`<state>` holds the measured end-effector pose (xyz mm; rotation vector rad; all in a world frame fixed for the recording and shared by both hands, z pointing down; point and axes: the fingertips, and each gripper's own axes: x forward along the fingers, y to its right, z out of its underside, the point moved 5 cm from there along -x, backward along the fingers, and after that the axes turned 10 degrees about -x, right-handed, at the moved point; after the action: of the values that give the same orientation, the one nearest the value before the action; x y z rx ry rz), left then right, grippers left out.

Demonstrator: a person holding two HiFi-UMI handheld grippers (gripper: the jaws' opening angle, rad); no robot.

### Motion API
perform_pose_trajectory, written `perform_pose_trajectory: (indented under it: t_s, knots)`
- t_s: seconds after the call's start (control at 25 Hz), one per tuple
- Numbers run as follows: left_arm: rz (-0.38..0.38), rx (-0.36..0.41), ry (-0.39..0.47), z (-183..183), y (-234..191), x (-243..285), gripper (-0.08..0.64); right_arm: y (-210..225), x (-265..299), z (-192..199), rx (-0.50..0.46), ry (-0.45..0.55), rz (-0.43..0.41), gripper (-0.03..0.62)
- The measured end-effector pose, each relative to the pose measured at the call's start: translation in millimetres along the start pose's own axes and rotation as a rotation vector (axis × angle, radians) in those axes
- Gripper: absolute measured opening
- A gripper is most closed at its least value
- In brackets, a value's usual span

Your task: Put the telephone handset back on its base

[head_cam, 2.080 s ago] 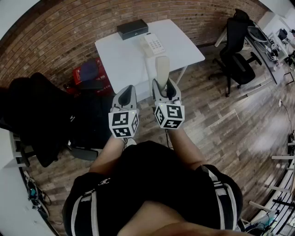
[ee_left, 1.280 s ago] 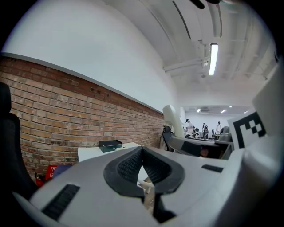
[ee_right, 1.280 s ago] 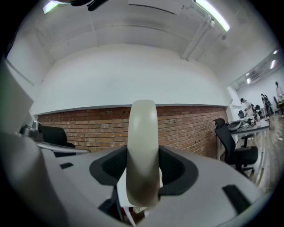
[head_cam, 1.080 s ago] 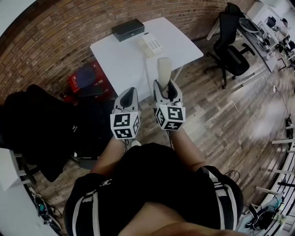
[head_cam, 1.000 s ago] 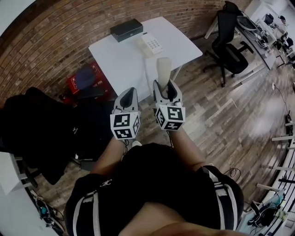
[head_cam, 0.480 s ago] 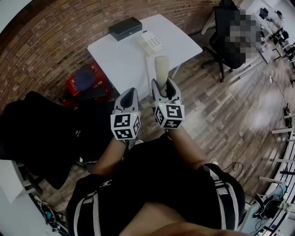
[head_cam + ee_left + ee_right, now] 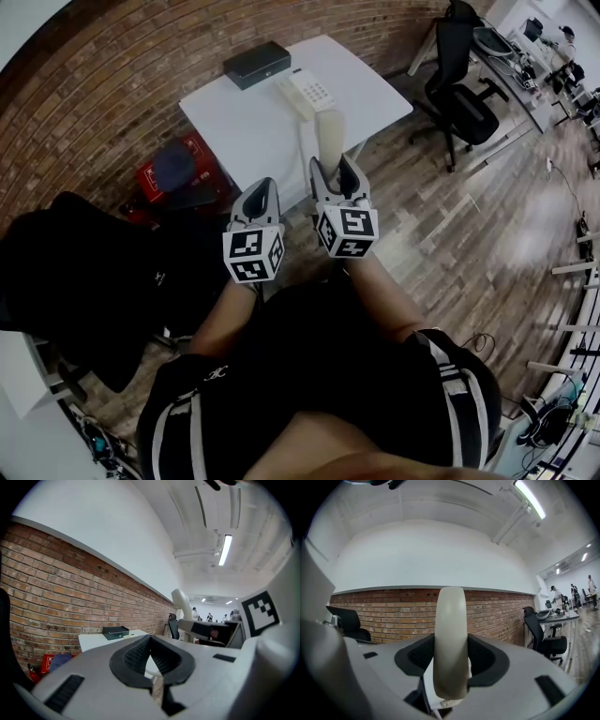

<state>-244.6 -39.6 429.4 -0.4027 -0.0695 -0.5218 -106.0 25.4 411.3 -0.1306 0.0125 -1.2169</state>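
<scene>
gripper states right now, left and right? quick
Left gripper: closed, nothing between its jaws.
Right gripper: closed on the telephone handset, held upright.

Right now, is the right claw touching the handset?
Touching. The right gripper view shows the handset upright in the right claw, both pads pressing its sides.

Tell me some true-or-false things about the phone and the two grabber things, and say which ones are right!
The right gripper holds the handset. True.
The handset lies on the telephone base. False: the base sits on the white table without it.
The left gripper grips the black box. False: its fingers are closed on nothing; the box is on the table.
The wall behind the table is brick. True.
</scene>
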Motion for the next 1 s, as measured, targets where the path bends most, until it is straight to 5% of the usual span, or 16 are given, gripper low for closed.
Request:
perform_pose_trajectory:
  t_s: [0.36,1.0]
  knots:
    - [-0.011,0.028,0.034,-7.4,6.0,48.1,0.002,39.5,36.2,-4.1,-0.017,0.057,-0.020,0.196]
    - [-0.151,0.028,0.006,-18.4,19.8,236.6,0.002,177.2,180.6,9.6,0.010,0.080,-0.128,0.196]
